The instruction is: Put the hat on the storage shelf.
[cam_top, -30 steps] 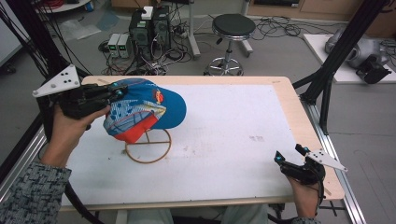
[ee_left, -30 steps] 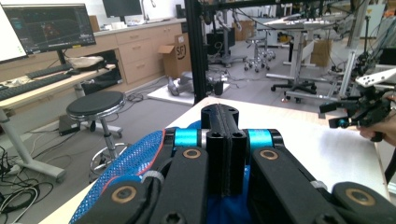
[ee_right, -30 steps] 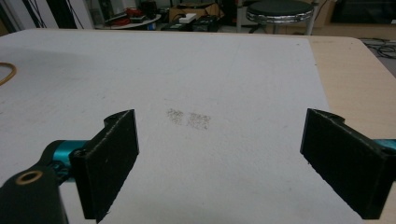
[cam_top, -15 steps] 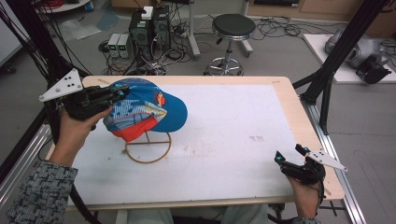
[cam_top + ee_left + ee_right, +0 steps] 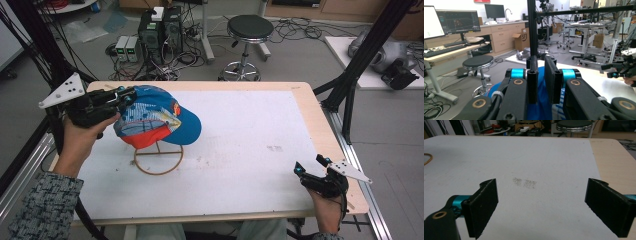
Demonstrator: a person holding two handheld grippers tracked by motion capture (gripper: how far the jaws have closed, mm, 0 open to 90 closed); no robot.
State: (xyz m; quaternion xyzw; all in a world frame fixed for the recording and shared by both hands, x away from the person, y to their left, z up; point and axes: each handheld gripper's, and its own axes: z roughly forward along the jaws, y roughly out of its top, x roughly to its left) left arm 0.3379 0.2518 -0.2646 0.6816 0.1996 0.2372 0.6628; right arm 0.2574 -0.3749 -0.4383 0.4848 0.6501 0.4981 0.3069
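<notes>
The left claw point(image 5: 124, 96) is pinched tight on the back edge of the blue cap point(image 5: 157, 116). The cap sits on top of a thin wire stand point(image 5: 158, 159) at the left side of the white worktop point(image 5: 250, 130). The right claw point(image 5: 310, 169) is wide apart and holds nothing. It waits low by the near right corner.

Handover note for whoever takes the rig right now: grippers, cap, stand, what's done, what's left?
Left gripper: jaws nearly closed on the back edge of the blue cap.
Right gripper: open, holding nothing, low over the table near its front right corner.
The cap sits on top of the wire stand; whether its weight rests there I cannot tell.
Done: cap gripped.
Left, probably: seat it on the stand or lift it off, then release.
</notes>
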